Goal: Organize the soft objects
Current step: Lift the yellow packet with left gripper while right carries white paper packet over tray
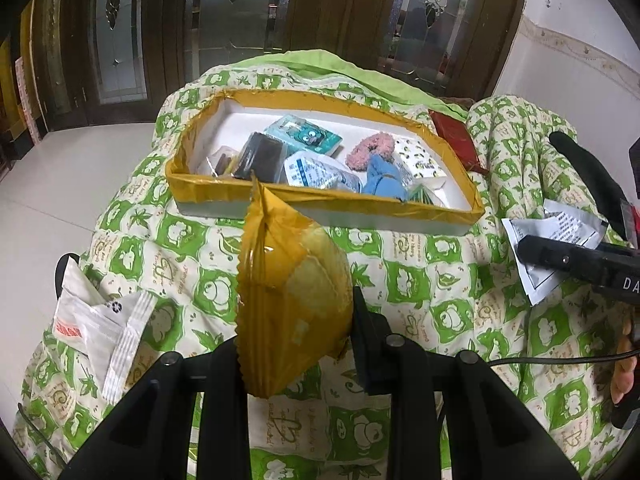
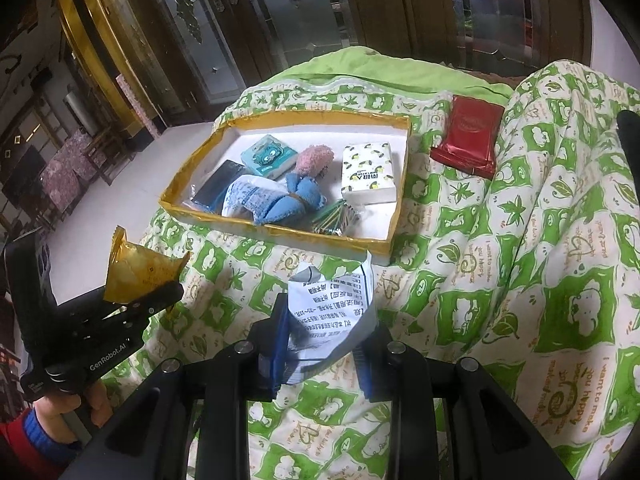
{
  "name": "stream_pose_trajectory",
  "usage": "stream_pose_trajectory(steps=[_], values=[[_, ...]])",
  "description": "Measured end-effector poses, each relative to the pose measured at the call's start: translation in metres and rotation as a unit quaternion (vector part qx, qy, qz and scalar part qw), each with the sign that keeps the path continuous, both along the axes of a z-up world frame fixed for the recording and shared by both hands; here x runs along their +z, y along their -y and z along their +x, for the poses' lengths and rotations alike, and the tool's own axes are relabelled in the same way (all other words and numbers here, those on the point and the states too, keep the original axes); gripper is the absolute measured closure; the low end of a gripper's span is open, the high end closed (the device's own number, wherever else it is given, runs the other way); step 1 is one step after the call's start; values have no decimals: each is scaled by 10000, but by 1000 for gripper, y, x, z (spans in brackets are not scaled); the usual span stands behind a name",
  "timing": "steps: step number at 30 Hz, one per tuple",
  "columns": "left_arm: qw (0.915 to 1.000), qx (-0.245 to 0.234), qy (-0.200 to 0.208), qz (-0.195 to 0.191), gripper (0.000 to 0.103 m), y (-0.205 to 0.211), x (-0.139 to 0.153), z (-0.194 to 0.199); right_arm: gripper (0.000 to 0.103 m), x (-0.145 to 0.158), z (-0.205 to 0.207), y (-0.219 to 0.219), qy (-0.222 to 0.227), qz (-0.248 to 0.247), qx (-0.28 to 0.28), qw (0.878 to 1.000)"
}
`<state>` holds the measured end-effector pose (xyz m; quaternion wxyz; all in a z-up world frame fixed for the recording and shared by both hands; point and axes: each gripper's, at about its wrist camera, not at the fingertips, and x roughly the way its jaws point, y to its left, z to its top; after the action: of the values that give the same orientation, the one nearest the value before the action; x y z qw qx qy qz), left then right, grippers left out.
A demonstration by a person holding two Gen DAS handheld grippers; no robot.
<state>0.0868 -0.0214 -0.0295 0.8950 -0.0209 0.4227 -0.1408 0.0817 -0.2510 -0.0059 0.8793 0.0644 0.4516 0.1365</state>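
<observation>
A: Left tool (image 1: pixel 296 344) pinching what?

B: A yellow snack packet (image 1: pixel 288 300), its lower end pressed between the two fingers, held above the green-and-white quilt (image 1: pixel 400 280) just short of the box. From the right wrist camera the same packet (image 2: pixel 140 272) sticks up from the left tool (image 2: pixel 160 292), with a hand (image 2: pixel 76 404) on the grip below.

A: And the right tool (image 2: pixel 316 356)?

B: Closed on a white printed sachet (image 2: pixel 336 308), crumpled between its fingers, also over the quilt in front of the box. The left wrist camera shows that sachet (image 1: pixel 560 240) in the right tool (image 1: pixel 532 248) at the far right.

A: The box?

B: A shallow white box with yellow-taped rim (image 2: pixel 280 232) sits on the quilt. Inside: a teal tissue pack (image 2: pixel 268 158), a dark flat pack (image 2: pixel 218 186), a white printed sachet (image 2: pixel 248 196), a blue cloth bundle (image 2: pixel 292 200), a pink fluffy item (image 2: pixel 316 160), a lemon-print tissue pack (image 2: pixel 370 172) and a small green-striped packet (image 2: pixel 332 220).

A: Anything outside it?

B: A red packet (image 2: pixel 468 140) lies on the quilt beside the box's right end; a white wrapper (image 1: pixel 100 320) lies on the quilt at the left.
</observation>
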Motion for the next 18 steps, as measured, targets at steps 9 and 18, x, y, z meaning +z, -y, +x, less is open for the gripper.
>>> stream_pose_trajectory(steps=[9, 18], values=[[9999, 55, 68, -51, 76, -4, 8, 6, 73, 11, 15, -6, 85, 43, 35, 9999], [9998, 112, 125, -84, 76, -8, 17, 15, 73, 14, 26, -13, 123, 38, 147, 9998]])
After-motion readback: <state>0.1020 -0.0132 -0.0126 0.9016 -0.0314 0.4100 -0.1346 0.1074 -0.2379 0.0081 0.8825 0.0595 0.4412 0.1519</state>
